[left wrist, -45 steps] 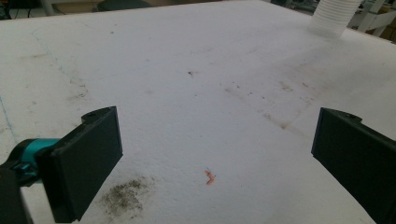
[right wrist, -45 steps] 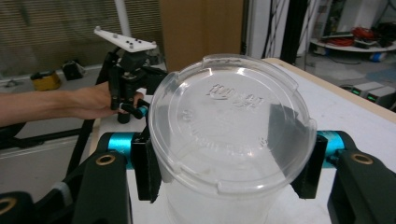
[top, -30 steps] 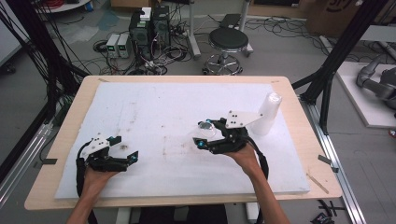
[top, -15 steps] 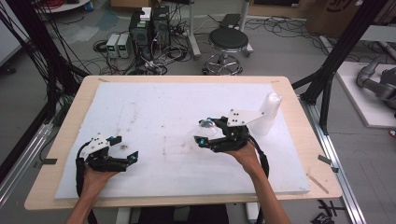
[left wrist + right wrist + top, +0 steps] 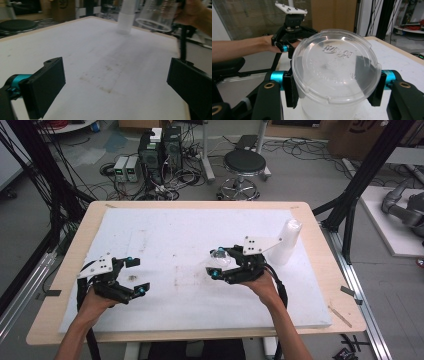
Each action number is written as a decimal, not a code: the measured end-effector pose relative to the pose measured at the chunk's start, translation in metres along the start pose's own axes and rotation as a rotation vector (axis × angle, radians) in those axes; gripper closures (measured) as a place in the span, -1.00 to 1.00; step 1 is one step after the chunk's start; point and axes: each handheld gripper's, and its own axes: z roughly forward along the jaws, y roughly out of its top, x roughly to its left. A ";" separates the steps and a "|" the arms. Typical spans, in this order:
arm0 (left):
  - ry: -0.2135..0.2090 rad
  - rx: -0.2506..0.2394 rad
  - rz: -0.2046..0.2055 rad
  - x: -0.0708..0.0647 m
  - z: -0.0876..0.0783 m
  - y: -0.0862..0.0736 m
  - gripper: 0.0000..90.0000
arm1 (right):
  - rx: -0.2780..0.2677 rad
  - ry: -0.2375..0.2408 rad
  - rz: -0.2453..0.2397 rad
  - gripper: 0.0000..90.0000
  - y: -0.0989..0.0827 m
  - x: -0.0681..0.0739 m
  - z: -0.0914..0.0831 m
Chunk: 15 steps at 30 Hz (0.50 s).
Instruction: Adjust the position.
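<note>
A clear plastic cup (image 5: 220, 256) is clamped on its sides by my right gripper (image 5: 217, 262) above the middle of the white board (image 5: 175, 230). In the right gripper view the cup (image 5: 334, 72) points its embossed bottom at the camera, with the black pads (image 5: 291, 90) pressed on both sides. My left gripper (image 5: 137, 276) hovers over the board's near left part with its jaws wide apart and nothing between them. In the left gripper view its pads (image 5: 45, 85) frame bare board, and the held cup (image 5: 155, 15) hangs at the top right.
A stack of clear cups (image 5: 287, 240) stands upright at the board's right side, just beyond the right hand; it also appears far off as the stack (image 5: 126, 17). The board lies on a wooden table (image 5: 320, 270). A stool (image 5: 245, 165) and electronics sit on the floor behind.
My left gripper has risen slightly above the board, still open. The right gripper and the cup have stayed in place.
</note>
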 end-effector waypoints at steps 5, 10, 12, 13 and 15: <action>-0.108 -0.018 0.019 -0.005 0.018 0.014 -0.96 | -0.002 0.025 -0.002 -0.09 0.002 0.002 0.002; -0.176 -0.049 0.019 -0.011 0.042 0.020 -0.96 | 0.003 0.045 -0.009 -0.09 0.003 0.006 0.004; -0.203 -0.069 0.028 -0.015 0.052 0.023 -0.96 | 0.001 0.056 -0.011 -0.09 0.003 0.007 0.006; -0.216 -0.075 0.035 -0.017 0.057 0.024 -0.96 | 0.000 0.061 -0.009 -0.09 0.004 0.007 0.006; -0.240 -0.082 0.042 -0.021 0.068 0.027 -0.96 | -0.003 0.067 -0.010 -0.09 0.004 0.007 0.007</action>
